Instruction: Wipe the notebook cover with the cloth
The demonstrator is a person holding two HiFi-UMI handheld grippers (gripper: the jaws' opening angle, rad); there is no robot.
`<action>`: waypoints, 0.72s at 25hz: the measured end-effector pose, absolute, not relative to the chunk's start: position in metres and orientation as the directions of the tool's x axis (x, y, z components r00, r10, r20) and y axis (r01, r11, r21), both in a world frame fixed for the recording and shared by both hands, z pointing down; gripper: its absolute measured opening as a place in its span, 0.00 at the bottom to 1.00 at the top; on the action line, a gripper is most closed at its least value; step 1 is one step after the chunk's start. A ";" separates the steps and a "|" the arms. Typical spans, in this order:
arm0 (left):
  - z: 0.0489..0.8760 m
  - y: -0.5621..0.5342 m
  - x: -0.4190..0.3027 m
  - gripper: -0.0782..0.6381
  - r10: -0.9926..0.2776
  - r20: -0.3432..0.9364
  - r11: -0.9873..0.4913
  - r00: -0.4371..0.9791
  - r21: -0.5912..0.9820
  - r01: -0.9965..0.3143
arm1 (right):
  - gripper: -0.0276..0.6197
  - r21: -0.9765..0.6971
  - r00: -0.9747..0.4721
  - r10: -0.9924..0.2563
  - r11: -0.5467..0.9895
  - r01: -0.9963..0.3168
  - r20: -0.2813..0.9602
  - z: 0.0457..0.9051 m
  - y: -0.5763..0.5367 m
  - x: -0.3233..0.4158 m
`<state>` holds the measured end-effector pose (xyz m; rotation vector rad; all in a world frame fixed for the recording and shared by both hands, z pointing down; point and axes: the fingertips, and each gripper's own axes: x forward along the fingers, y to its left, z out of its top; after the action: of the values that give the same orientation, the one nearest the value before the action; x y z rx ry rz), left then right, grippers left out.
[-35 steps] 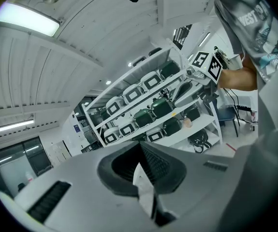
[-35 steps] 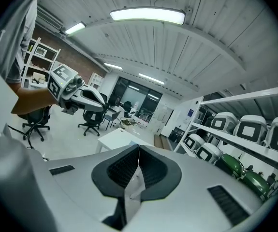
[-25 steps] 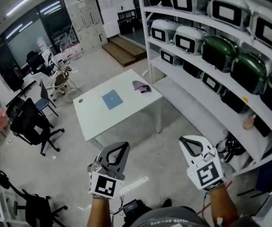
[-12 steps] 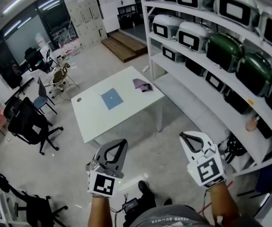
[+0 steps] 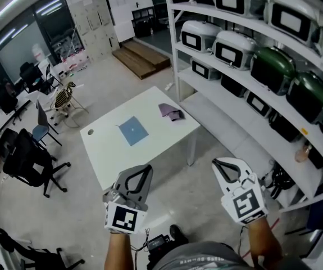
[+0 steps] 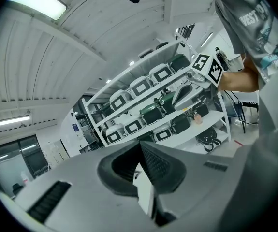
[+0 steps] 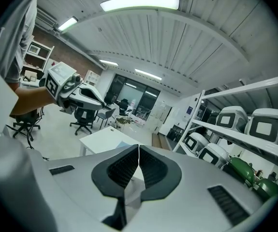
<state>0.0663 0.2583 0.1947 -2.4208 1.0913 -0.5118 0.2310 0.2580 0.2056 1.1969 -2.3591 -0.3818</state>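
Both grippers are closed on nothing. The left gripper (image 5: 143, 172) and the right gripper (image 5: 219, 164) hang above the floor, well short of the white surface (image 5: 122, 156). The blue notebook (image 5: 133, 131) lies flat near the middle of the surface. The purple cloth (image 5: 171, 112), bunched up as far as I can tell from here, sits along the far right edge, apart from the notebook. Going in with jaws shut would only shove the cloth off that edge, and wiping with one gripper could slide the unpinned notebook.
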 end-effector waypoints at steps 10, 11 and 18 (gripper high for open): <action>0.199 0.188 0.023 0.11 -0.737 0.168 -0.631 0.655 -0.521 -0.575 | 0.09 0.429 -0.480 -0.833 0.553 -0.714 0.275 0.206 0.186 0.183; 0.200 0.183 0.019 0.11 -0.736 0.172 -0.632 0.655 -0.522 -0.573 | 0.09 0.426 -0.479 -0.833 0.553 -0.716 0.276 0.207 0.181 0.180; 0.208 0.152 0.010 0.11 -0.733 0.195 -0.643 0.652 -0.512 -0.570 | 0.09 0.414 -0.478 -0.827 0.562 -0.716 0.295 0.216 0.149 0.173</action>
<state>0.0102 0.1518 0.2082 -2.4626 1.0247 -0.5477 0.1731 0.1492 0.2159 1.2430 -2.3360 -0.3227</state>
